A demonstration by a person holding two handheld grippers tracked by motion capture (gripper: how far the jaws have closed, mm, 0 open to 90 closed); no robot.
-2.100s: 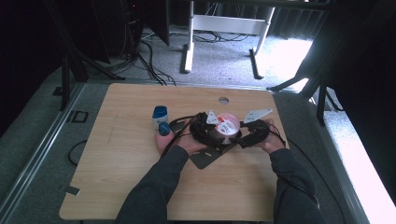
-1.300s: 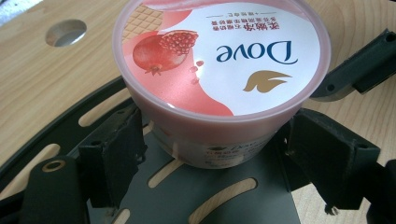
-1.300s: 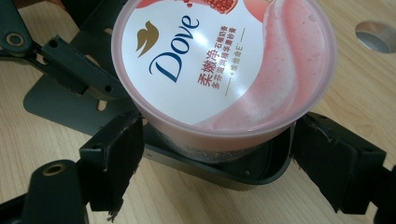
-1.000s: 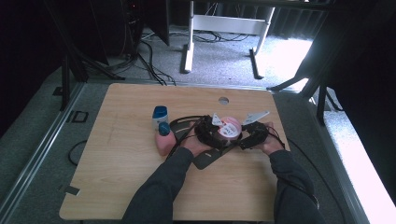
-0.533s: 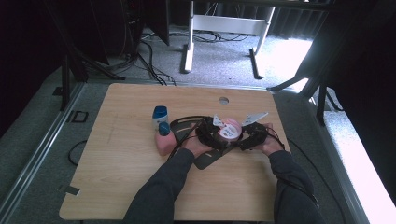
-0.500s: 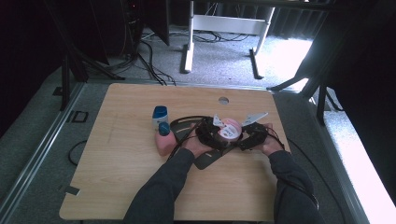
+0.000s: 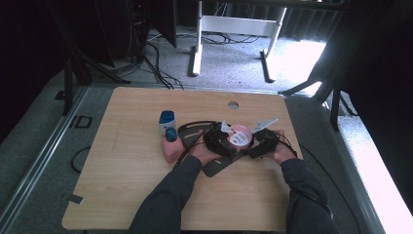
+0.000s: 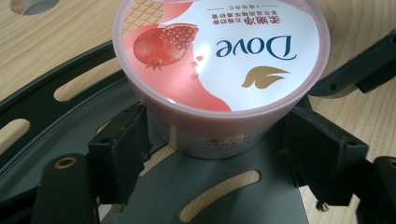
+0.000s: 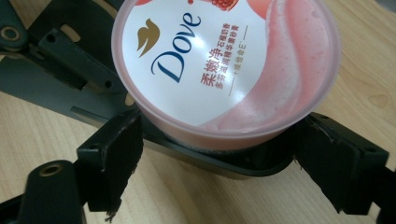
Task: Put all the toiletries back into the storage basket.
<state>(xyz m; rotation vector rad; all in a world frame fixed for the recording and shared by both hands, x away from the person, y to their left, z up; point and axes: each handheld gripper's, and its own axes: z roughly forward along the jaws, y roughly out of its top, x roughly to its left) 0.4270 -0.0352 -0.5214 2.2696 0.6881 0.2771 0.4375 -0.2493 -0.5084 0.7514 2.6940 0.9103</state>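
The tub's [image 8: 219, 60] far rim is cut by the left gripper view's top edge. Its base is hidden behind black jaws. Labels on the bottles [image 7: 168, 131] are too small to read.

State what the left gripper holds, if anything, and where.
Dove tub, lower side wall: it stands between the jaws of the left gripper, which have just been closing; firm grip cannot be told.

A pale wooden table [image 7: 126, 190] with a round hole carried a pink bottle [image 7: 171, 146], a blue-capped white container [image 7: 166, 120] and, apparently, a pink Dove tub [image 7: 239, 136].
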